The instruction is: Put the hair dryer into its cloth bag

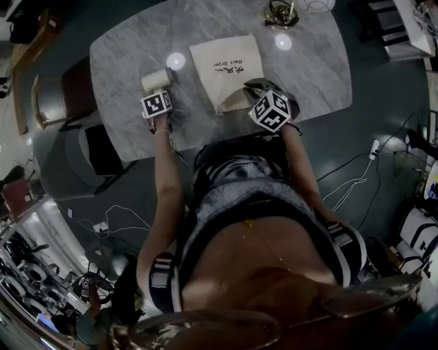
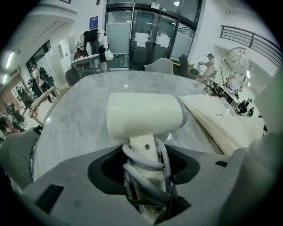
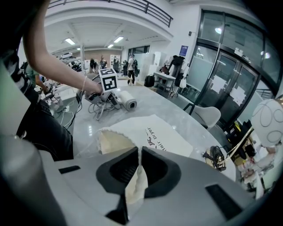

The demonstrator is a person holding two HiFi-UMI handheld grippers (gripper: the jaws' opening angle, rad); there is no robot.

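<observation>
A cream hair dryer [image 1: 159,78] lies on the grey marble table [image 1: 116,61], left of the cloth bag [image 1: 226,65]. My left gripper [image 1: 160,94] is at the dryer's near end. In the left gripper view the handle [image 2: 143,152], with grey cord wound round it, fills the gap between the jaws of that gripper [image 2: 146,165], and the barrel [image 2: 143,117] stands just ahead. The cream bag [image 3: 152,132], printed "Hair Dryer", lies flat. My right gripper [image 3: 136,165] is shut on the bag's near edge, lifting the mouth open a little. The right gripper [image 1: 263,92] sits at the bag's near right corner.
A loose loop of grey cord [image 3: 99,106] trails from the dryer [image 3: 126,103] toward the table's near edge. A gold wire stand [image 1: 280,14] sits at the table's far edge. Chairs [image 1: 55,99] stand to the left, and white cables [image 1: 356,178] lie on the floor at right.
</observation>
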